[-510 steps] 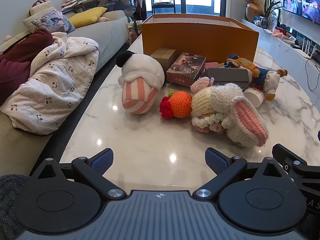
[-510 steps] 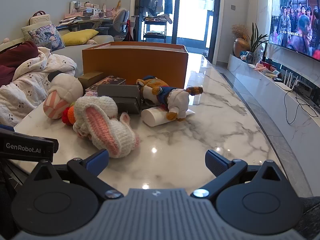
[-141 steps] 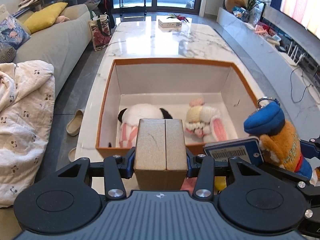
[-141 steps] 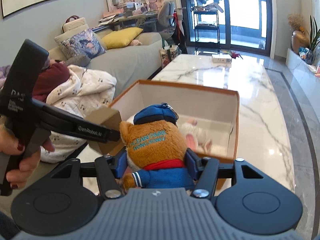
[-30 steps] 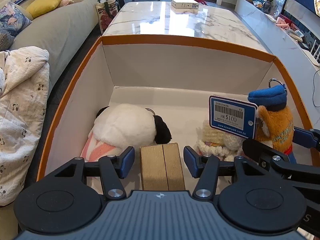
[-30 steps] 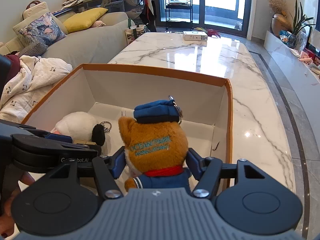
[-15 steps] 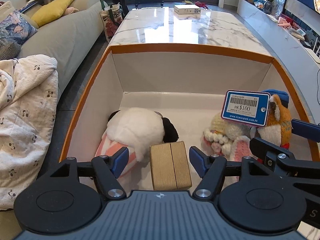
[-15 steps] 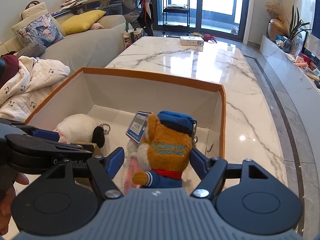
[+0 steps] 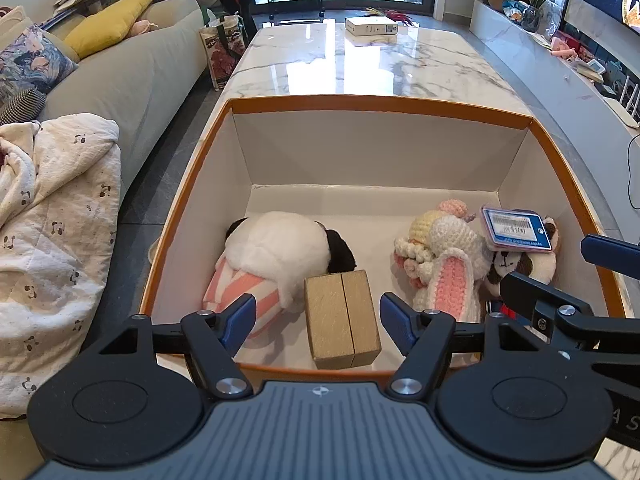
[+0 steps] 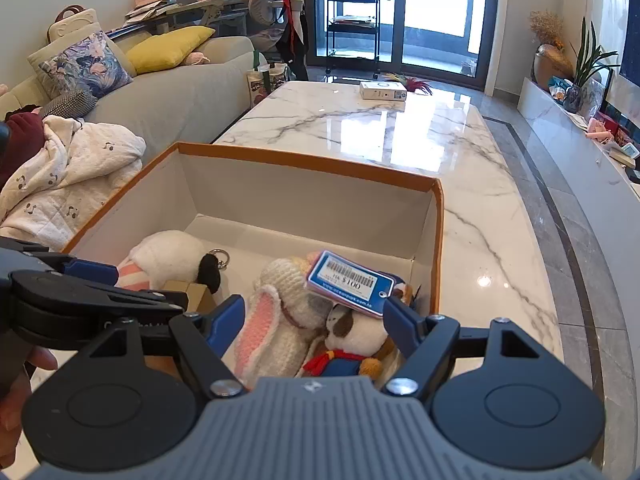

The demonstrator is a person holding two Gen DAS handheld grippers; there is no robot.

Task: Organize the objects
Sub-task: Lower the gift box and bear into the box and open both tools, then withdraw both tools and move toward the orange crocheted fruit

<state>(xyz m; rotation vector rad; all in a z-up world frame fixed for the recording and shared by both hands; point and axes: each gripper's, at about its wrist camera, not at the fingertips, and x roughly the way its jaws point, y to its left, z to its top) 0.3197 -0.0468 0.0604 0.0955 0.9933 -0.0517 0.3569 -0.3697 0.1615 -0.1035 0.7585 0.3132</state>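
An orange-rimmed open box (image 9: 380, 106) stands on the marble table. Inside lie a white panda plush (image 9: 276, 256) with pink stripes, a small brown cardboard box (image 9: 340, 316), a crocheted bunny (image 9: 444, 256) and a bear toy (image 10: 352, 336) with a blue price tag (image 10: 348, 282). My left gripper (image 9: 318, 312) is open above the cardboard box, its pads clear of both sides. My right gripper (image 10: 312, 314) hovers over the bear and the bunny (image 10: 276, 304); its jaws are opening and the pads touch neither toy. The bear lies on its back in the right corner.
A grey sofa (image 9: 132, 76) with a patterned blanket (image 9: 52, 220) runs along the left. A small white carton (image 9: 372, 26) sits at the table's far end. A low cabinet (image 10: 580, 152) lines the right wall. A hand (image 10: 16, 396) holds the left gripper.
Both grippers have opened wider and drawn up and back. The bear has dropped out of the right jaws and tipped over beside the bunny. The cardboard box rests free on the box floor.
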